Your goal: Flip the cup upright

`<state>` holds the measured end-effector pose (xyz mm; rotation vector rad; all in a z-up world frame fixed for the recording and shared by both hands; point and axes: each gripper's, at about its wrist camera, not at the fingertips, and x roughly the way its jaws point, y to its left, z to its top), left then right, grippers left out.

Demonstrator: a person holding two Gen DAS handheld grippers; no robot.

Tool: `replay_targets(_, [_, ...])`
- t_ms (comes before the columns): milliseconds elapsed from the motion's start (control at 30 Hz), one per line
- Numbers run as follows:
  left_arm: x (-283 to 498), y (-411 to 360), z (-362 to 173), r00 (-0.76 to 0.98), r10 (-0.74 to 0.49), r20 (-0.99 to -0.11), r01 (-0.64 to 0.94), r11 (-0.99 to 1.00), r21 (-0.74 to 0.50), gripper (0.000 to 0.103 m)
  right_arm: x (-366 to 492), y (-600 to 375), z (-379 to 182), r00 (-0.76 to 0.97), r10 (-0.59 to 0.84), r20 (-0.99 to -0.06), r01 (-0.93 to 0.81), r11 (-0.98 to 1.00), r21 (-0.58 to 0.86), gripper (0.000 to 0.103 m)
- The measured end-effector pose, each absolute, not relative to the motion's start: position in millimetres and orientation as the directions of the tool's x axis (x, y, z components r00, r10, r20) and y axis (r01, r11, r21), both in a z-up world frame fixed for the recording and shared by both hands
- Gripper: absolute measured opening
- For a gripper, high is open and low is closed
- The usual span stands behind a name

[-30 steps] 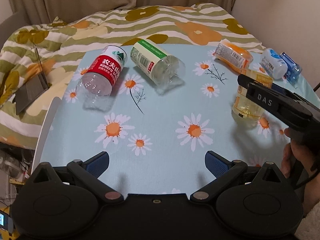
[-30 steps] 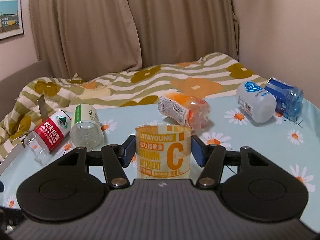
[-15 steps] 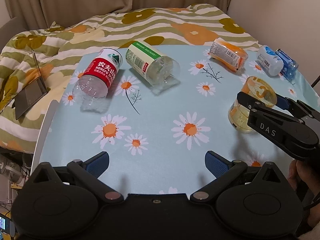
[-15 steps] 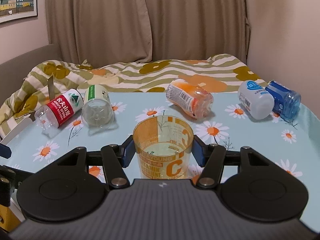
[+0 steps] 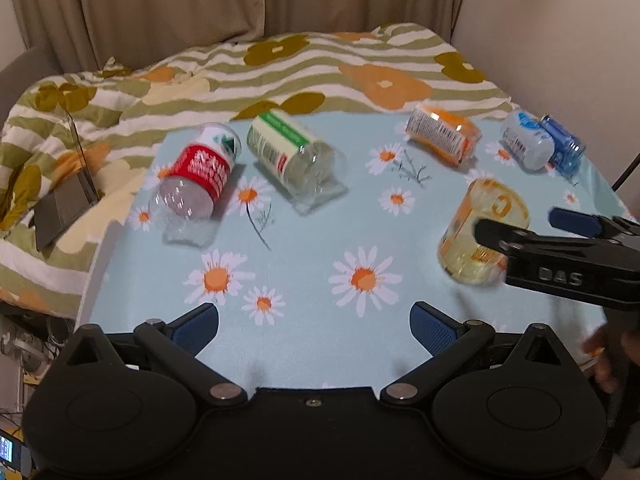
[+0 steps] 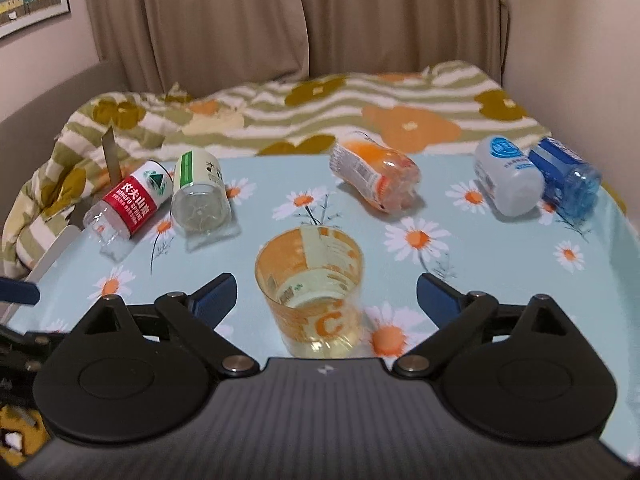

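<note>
1. The left gripper (image 5: 314, 322) is seen nearest in the left view. Its two blue-tipped fingers are spread wide apart, and nothing is held between them.
2. The right gripper (image 6: 326, 294) is seen nearest in the right view. Its jaws are also wide apart, and the cup is not touched by either blue pad.
3. The see-through orange and yellow plastic cup with a big letter C (image 6: 314, 292) is found between the right fingers. It is stood upright on the table, with its open mouth up.
4. In the left view, the same cup (image 5: 482, 232) is seen on the right side of the table, partly hidden by the black right gripper (image 5: 556, 236).
5. The table is covered by a light blue cloth with white daisies (image 6: 440, 264).
6. Farther back on the left, a clear plastic bottle with a red label (image 6: 128, 204) is laid on its side.
7. Just beside it, a clear plastic bottle with a green and white label (image 6: 198, 192) is laid on its side too.
8. In the middle at the back, an orange plastic bottle (image 6: 374, 178) is laid down.
9. On the far right, a white plastic bottle with a blue top (image 6: 508, 176) is laid against a blue plastic bottle (image 6: 566, 178).
10. Behind the table, a striped green and white blanket with big flowers (image 6: 320, 108) is spread.
11. Farthest back, tan curtains (image 6: 280, 20) are hung.
</note>
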<state>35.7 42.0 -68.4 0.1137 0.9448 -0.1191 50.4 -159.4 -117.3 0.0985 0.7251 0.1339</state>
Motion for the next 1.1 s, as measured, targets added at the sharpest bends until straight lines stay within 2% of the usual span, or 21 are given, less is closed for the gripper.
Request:
replay_targets(267, [26, 32, -30, 0.654, -0.038, -0.755, 0.149, 0.986, 0.079, 0.103, 30, -192, -57, 0.66, 0.128, -0.74, -0.081, 0.992, 0.1, 0.103])
replay_targets(400, [17, 28, -17, 0.683, -0.034, -0.729, 0.14, 0.987, 0.085, 0.103, 18, -200, -39, 0.648, 0.098, -0.755, -0.072, 0.995, 0.067, 0.103])
replay_targets(1100, [0, 11, -9, 0.736, -0.015, -0.677, 0.113, 0.988, 0.101, 0.103, 3, -228, -41, 0.622, 0.038, -0.782, 0.022, 0.998, 0.066, 0.103])
